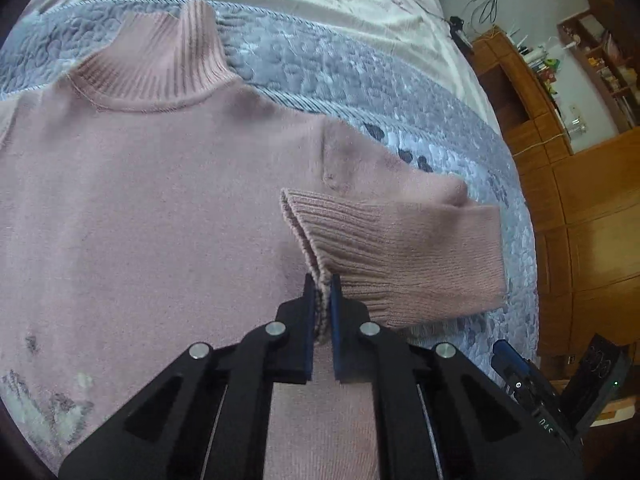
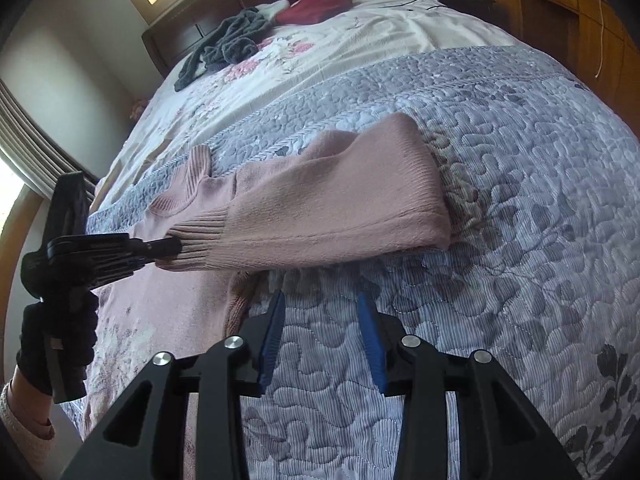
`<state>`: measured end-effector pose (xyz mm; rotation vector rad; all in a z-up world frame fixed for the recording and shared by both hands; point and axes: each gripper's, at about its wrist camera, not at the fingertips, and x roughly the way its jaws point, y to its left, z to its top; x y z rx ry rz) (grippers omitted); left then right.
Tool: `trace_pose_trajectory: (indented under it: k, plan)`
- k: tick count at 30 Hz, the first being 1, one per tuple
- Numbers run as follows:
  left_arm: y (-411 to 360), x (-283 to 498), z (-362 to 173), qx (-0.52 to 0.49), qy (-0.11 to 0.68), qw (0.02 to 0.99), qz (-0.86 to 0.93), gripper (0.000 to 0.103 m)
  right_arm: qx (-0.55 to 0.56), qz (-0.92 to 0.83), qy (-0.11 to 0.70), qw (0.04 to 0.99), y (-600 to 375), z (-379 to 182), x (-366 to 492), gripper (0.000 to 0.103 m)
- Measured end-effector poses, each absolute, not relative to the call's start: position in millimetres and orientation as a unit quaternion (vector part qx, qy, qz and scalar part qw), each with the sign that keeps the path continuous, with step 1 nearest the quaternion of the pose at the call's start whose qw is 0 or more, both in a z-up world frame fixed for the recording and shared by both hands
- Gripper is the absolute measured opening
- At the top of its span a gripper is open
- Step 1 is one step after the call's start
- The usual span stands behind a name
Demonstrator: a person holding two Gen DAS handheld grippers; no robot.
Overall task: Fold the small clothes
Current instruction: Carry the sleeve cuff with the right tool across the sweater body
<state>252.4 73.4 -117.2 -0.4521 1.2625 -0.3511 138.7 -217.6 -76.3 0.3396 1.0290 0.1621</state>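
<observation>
Pink sweater [image 1: 160, 208] flat on bed [image 2: 520, 200]. Left claw [image 1: 322, 304] clenched on ribbed cuff [image 1: 316, 248], sleeve carried over the body. Right claw [image 2: 322, 340] released, over quilt, grasping nothing. Risk: thin pinch slips, sleeve flops crooked or drags the body. Partial letters on right-claw housing, unreadable.

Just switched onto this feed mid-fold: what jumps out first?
A pink turtleneck sweater lies flat on the grey quilted bedspread. The left gripper pinches its ribbed cuff, folding the sleeve across the body. The right gripper hovers open over the quilt, beside the sweater.
</observation>
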Motion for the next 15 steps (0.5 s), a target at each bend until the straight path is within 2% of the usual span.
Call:
trace_pose_trajectory:
  k: [5, 9, 15]
  plan:
    - [135, 252, -94, -0.196, 0.549, 0.804, -0.114, 0.005, 0.164, 0.073, 0.492, 0.852, -217, -72, 149, 0.039]
    - [193, 255, -87, -0.176, 0.537, 0.822, -0.067, 0.005, 0.162, 0.070, 0.499, 0.848, -211, -74, 165, 0.048]
    - [264, 255, -81, -0.158, 0.525, 0.836, 0.003, 0.005, 0.162, 0.072, 0.522, 0.834, -193, -89, 201, 0.049]
